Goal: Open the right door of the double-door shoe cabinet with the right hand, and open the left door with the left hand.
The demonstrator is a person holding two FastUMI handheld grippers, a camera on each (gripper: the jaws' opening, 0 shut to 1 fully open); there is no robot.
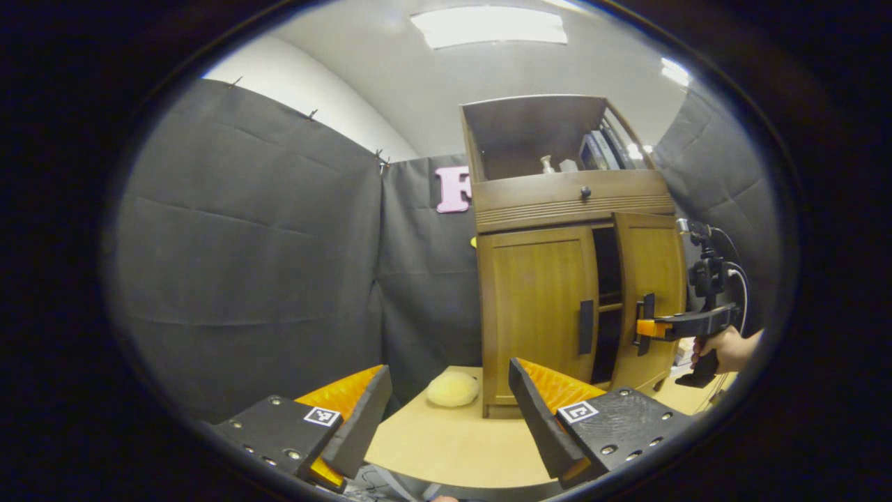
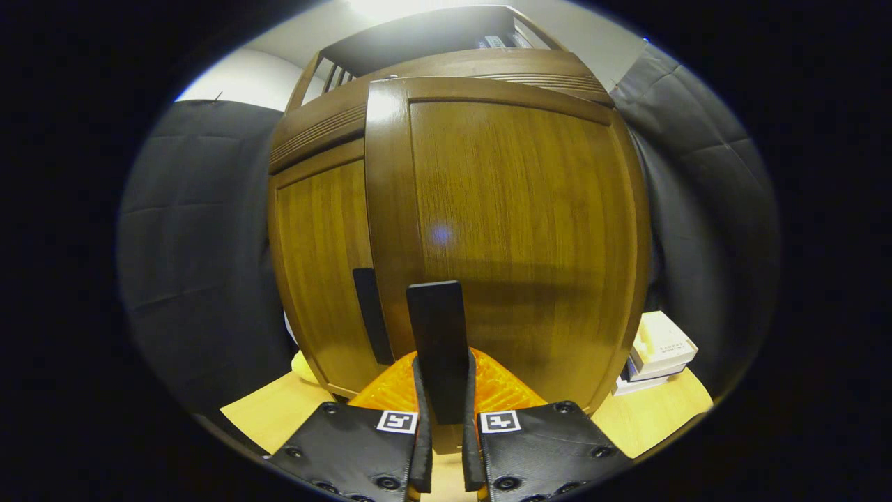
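Note:
A brown wooden shoe cabinet [image 1: 568, 195] stands on a light table [image 1: 446, 446]. Its right door [image 1: 651, 279] is swung partly outward, with a dark gap beside it. The left door [image 1: 536, 307] is flat and shut, its dark handle [image 1: 587, 326] untouched. My right gripper [image 1: 644, 328], held by a hand [image 1: 728, 348], grips the right door's handle. In the right gripper view that gripper [image 2: 443, 390] is shut on the dark handle [image 2: 435, 328] of the right door [image 2: 509, 230]. My left gripper [image 1: 449, 404] stands open in front of the cabinet, some way off.
A pale yellow fluffy ball [image 1: 453, 388] lies on the table by the cabinet's left foot. Stacked boxes [image 2: 658, 352] sit at the cabinet's right side. Small objects and books [image 1: 599, 150] fill the open top shelf. Black cloth walls surround the booth.

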